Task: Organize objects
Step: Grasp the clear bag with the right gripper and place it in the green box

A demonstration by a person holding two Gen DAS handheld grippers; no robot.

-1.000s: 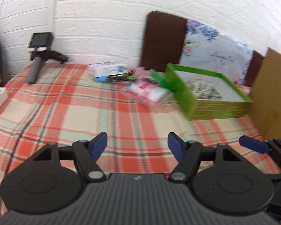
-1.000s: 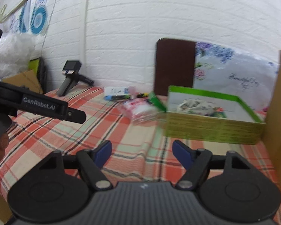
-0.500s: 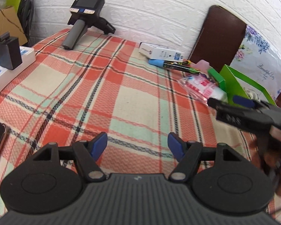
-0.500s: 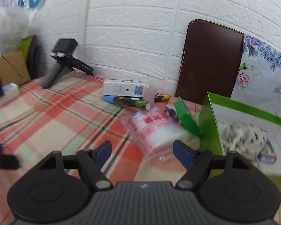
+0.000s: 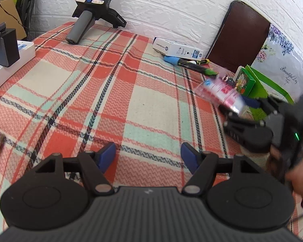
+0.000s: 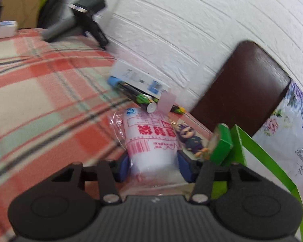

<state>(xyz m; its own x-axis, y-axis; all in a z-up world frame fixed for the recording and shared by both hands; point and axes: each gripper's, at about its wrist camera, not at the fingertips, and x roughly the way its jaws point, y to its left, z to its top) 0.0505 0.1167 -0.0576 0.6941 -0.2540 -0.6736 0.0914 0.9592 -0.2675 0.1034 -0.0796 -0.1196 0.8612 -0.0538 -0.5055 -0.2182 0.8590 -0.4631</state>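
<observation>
Right gripper just closing on bag, pads touching sides. Left gripper open, empty. Squeeze gently, lift clear of figurine, carry to box.

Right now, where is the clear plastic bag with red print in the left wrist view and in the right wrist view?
Left wrist view: the plastic bag lies at the right, blurred, before the green box.
Right wrist view: the bag is low in the centre, between the jaws of the right gripper, which have just been closing on it.
Shared landmark: the white carton by the wall.
</observation>
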